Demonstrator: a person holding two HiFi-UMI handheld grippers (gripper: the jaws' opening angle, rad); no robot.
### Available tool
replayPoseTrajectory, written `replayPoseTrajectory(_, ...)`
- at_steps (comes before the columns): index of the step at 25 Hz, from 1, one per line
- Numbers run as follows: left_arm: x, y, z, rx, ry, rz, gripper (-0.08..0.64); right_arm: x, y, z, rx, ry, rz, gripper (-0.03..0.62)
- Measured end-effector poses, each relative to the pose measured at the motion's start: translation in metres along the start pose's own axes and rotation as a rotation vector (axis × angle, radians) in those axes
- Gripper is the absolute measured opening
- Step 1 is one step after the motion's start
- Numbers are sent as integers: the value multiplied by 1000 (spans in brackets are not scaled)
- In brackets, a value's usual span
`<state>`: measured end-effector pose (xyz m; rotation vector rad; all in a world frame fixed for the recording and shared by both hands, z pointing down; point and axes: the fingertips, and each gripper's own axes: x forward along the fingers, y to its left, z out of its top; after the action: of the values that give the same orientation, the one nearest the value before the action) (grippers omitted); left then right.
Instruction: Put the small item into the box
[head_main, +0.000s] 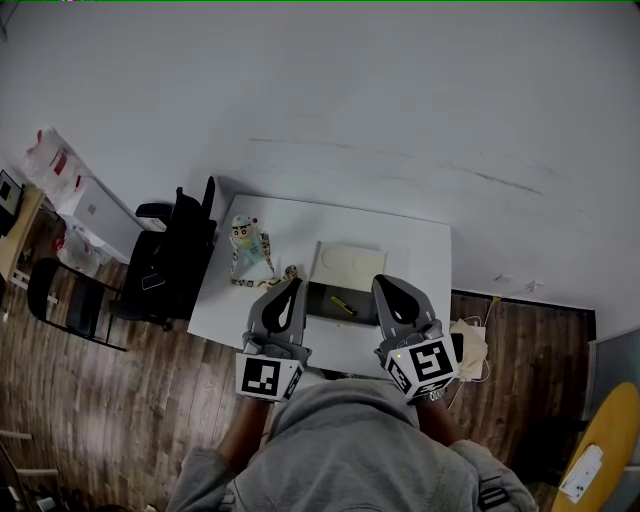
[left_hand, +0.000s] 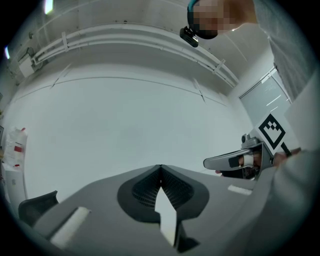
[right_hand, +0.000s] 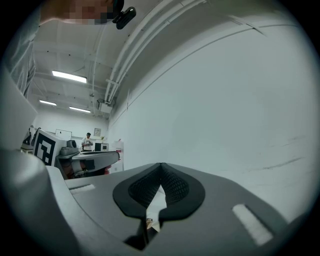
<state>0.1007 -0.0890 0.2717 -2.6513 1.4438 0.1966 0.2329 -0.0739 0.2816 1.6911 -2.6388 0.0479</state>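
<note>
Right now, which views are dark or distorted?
Head view: dim and greyish, but the table and box stay readable. Left gripper view: strong fisheye curving, black circular border, mostly bare wall. Right gripper view: same fisheye; bright ceiling lamps at the left.

You're working in a lab-style open workspace, not a home: a plain white bench (head_main: 420, 250) stands at the foot of a big bare white wall (head_main: 350, 90) at your 12 o'clock. It sits on a dark wood-plank floor (head_main: 120, 400), with a black office chair (head_main: 175, 262) at the bench's 9 o'clock and a second black chair (head_main: 60, 295) farther out that way. The right gripper view shows a high ceiling with strip lights (right_hand: 68, 76) and exposed pipes (right_hand: 140, 35), and a far-off person (right_hand: 88, 141) standing among screens at its 9 o'clock.
</note>
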Motion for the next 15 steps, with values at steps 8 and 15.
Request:
replayPoseTrajectory(8,3,-7,-3,-2,4,-18,3,-4,-2,-2,-2,5,-4,14)
replayPoseTrajectory(15,1,-8,0,-3,-11,-17,3,-8,-3,-4,-5,13,-13,15)
